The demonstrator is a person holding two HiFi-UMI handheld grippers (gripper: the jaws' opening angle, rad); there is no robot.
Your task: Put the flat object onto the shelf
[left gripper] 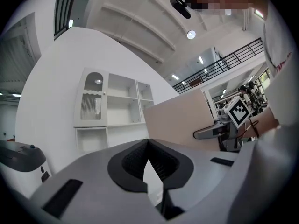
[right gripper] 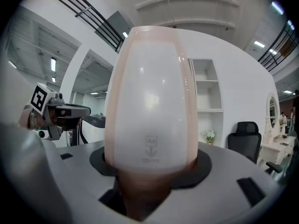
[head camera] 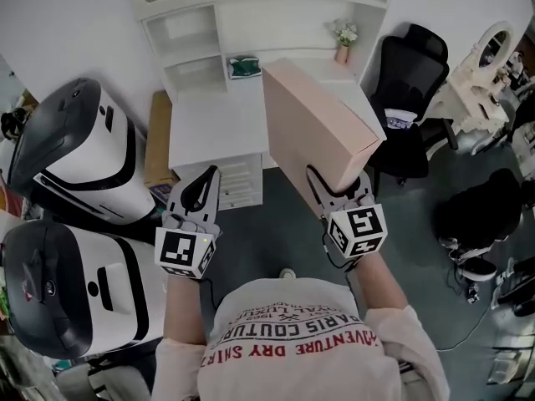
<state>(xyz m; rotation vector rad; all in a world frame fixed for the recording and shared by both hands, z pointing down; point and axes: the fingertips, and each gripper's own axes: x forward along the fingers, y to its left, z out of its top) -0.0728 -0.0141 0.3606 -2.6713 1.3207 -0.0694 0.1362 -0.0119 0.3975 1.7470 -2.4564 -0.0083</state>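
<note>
Pink box [right gripper: 149, 101], clamped in right gripper's [head camera: 341, 192] jaws, partly blocks shelf [right gripper: 205, 92].

Pale pink flat object [head camera: 322, 128] shows at one o'clock, black-and-white square markers on the grey left gripper [head camera: 201, 184] and right gripper [head camera: 341, 189], white shelf [head camera: 267, 23] at twelve, black chair [head camera: 414, 65] at two, red lettering across the white shirt [head camera: 301, 341] at six.

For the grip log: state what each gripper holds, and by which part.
The right gripper clamps the flat pink box by its near narrow end; the left gripper is shut on nothing.
</note>
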